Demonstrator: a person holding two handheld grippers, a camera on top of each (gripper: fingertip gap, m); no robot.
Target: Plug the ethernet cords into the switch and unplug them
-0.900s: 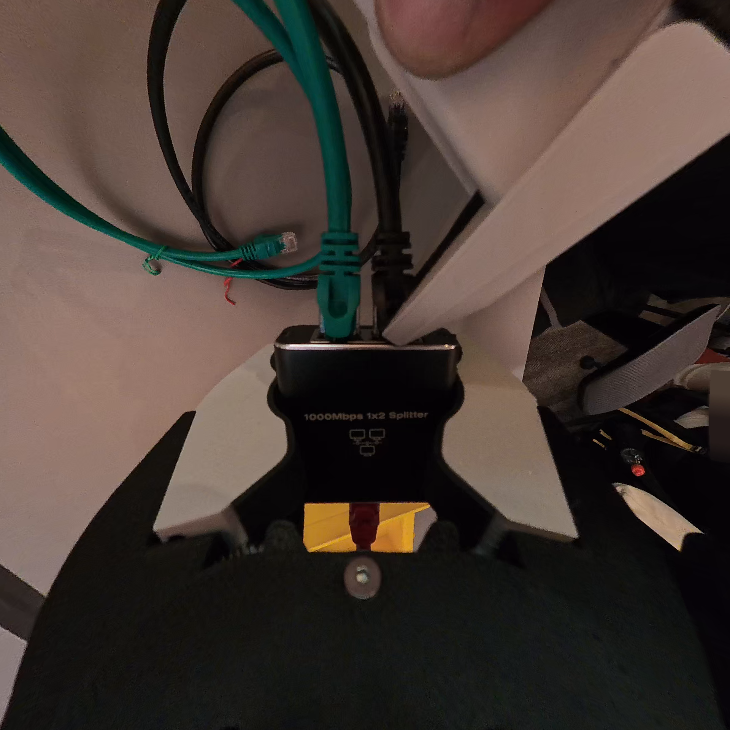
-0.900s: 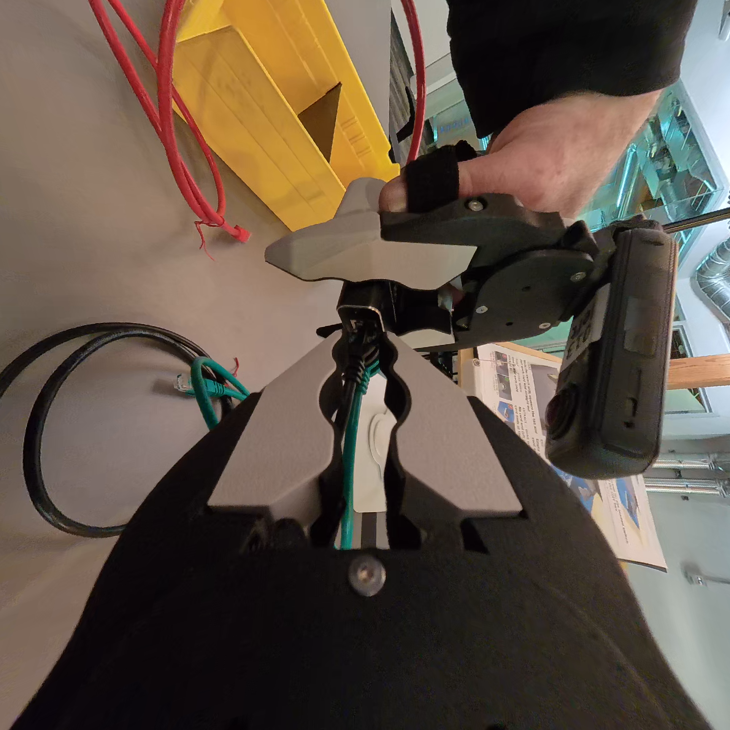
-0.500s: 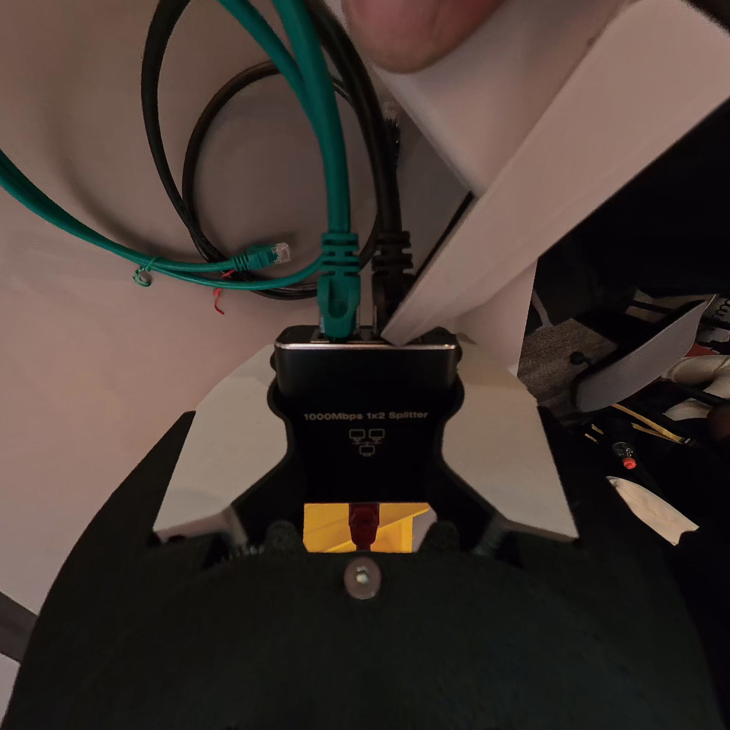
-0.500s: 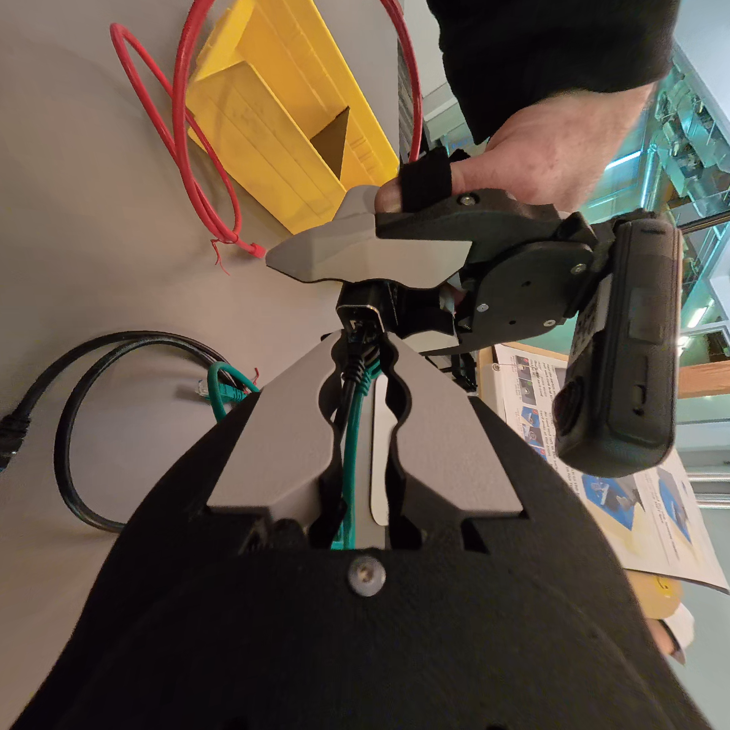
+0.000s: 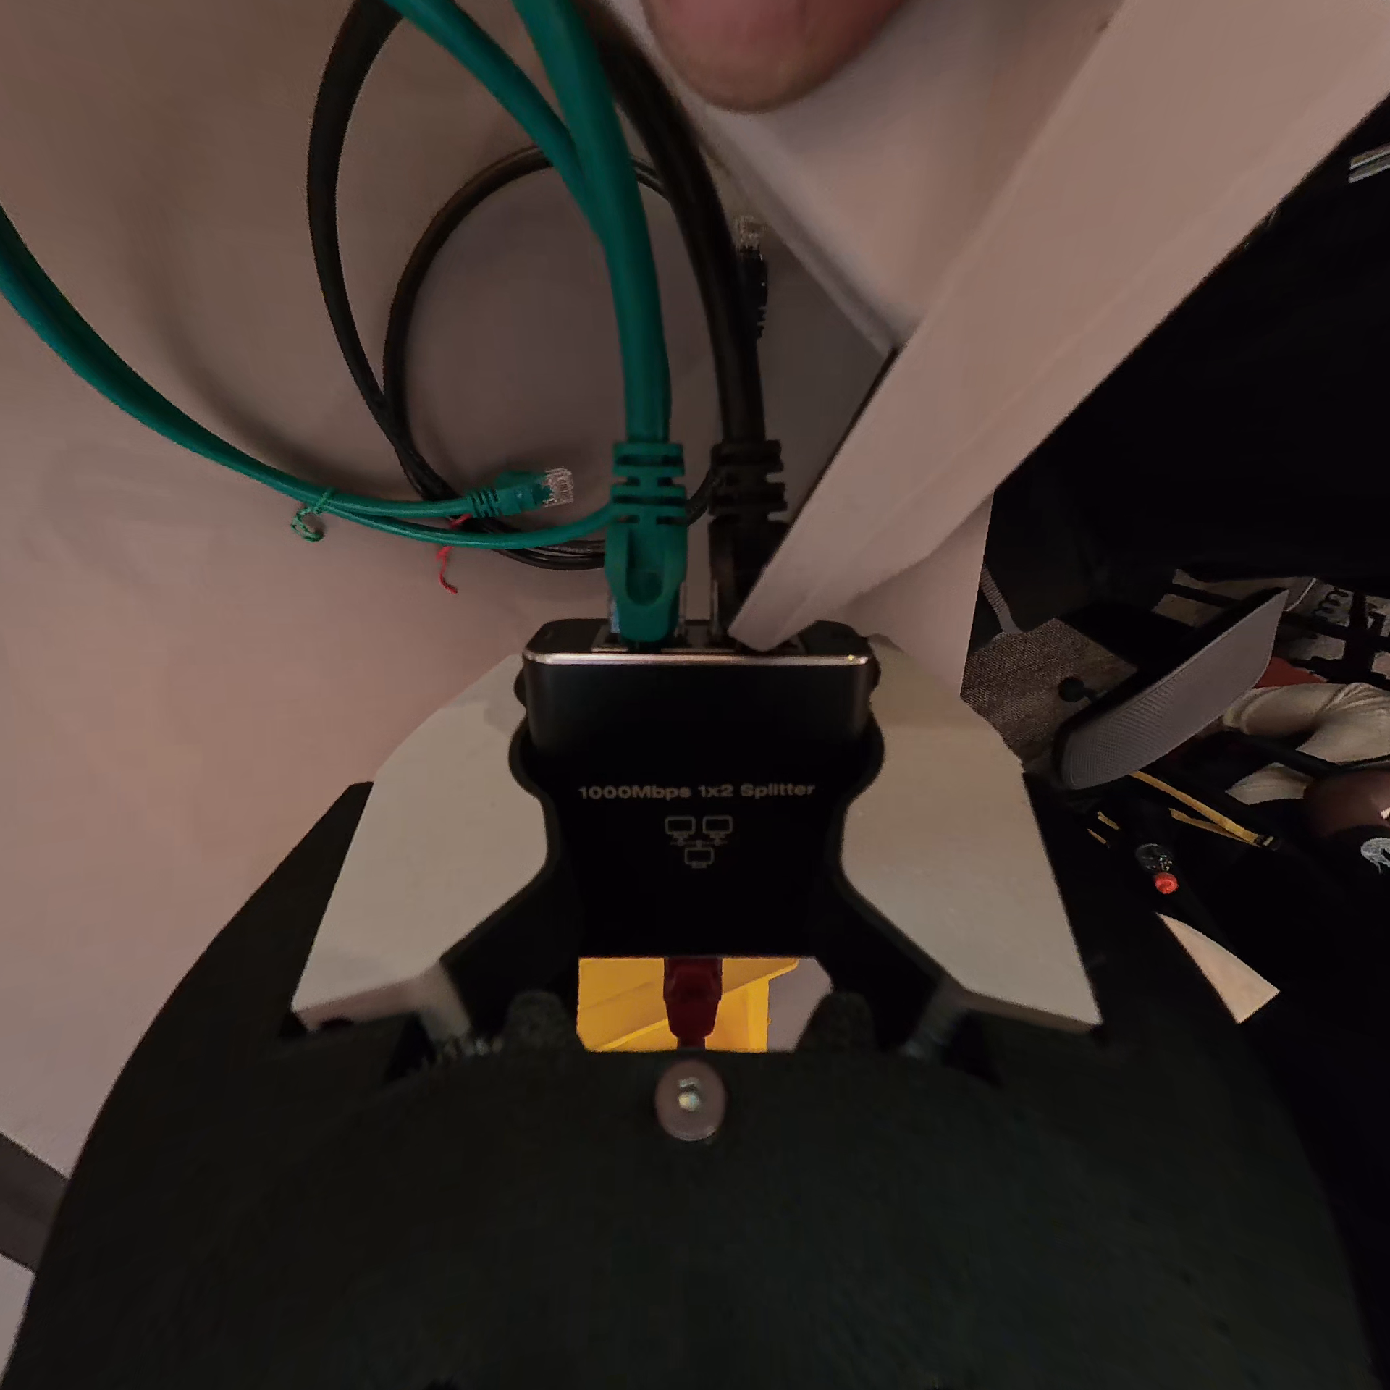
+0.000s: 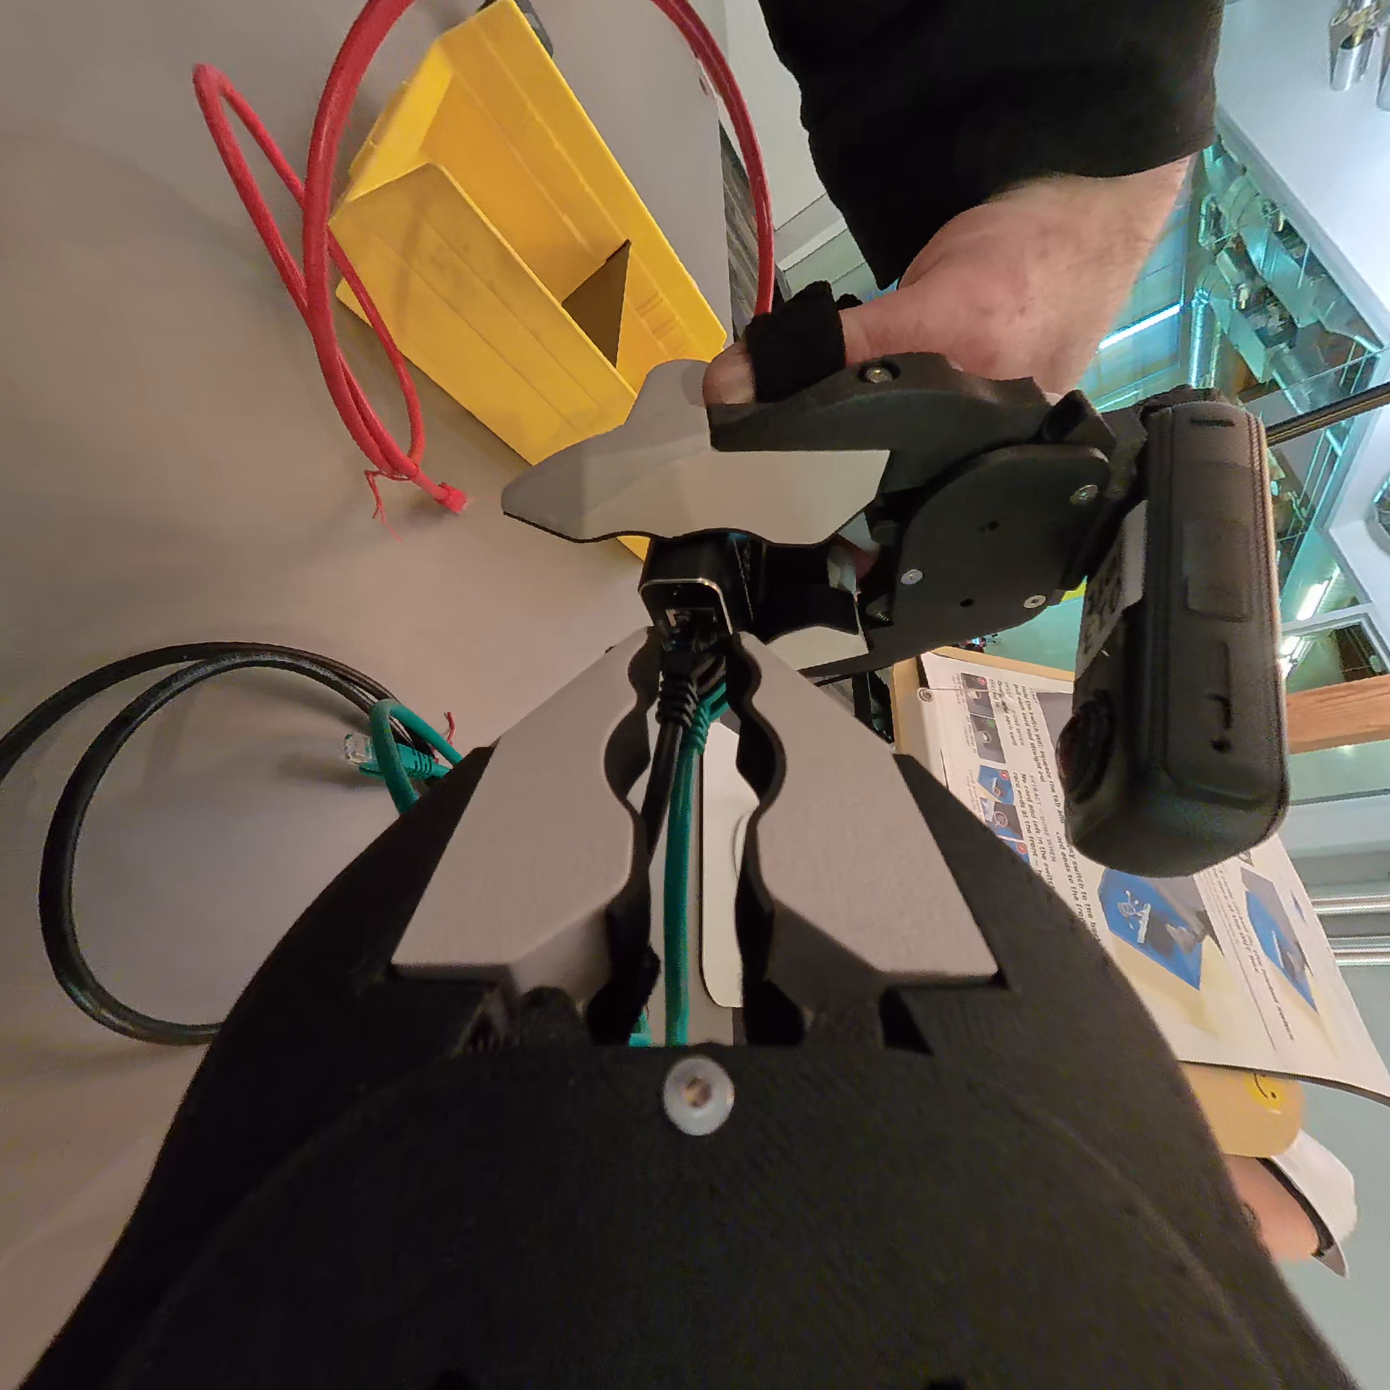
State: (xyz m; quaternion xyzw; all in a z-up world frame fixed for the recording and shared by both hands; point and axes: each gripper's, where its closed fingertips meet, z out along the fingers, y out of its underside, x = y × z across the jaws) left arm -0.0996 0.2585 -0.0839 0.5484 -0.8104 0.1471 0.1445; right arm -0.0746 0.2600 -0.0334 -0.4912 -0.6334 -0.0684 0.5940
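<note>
My left gripper [image 5: 696,752] is clamped on the switch [image 5: 696,760], a flat black box with a bright metal rim, held clear of the table with its long axis along the fingers and its port face pointing forward. A green cord [image 5: 643,421] and a black cord [image 5: 741,481] sit side by side in that face; a red plug [image 5: 690,1004] enters the rear. My right gripper [image 6: 696,677] meets the ports head-on, its grey scalloped fingers [image 6: 549,812] narrowed around both cords at the black boot; whether they pinch it I cannot tell. Beyond lies a smooth grey table [image 6: 150,489] with a yellow bin [image 6: 511,278], a red cord [image 6: 316,248] and a printed sheet [image 6: 1203,940].
</note>
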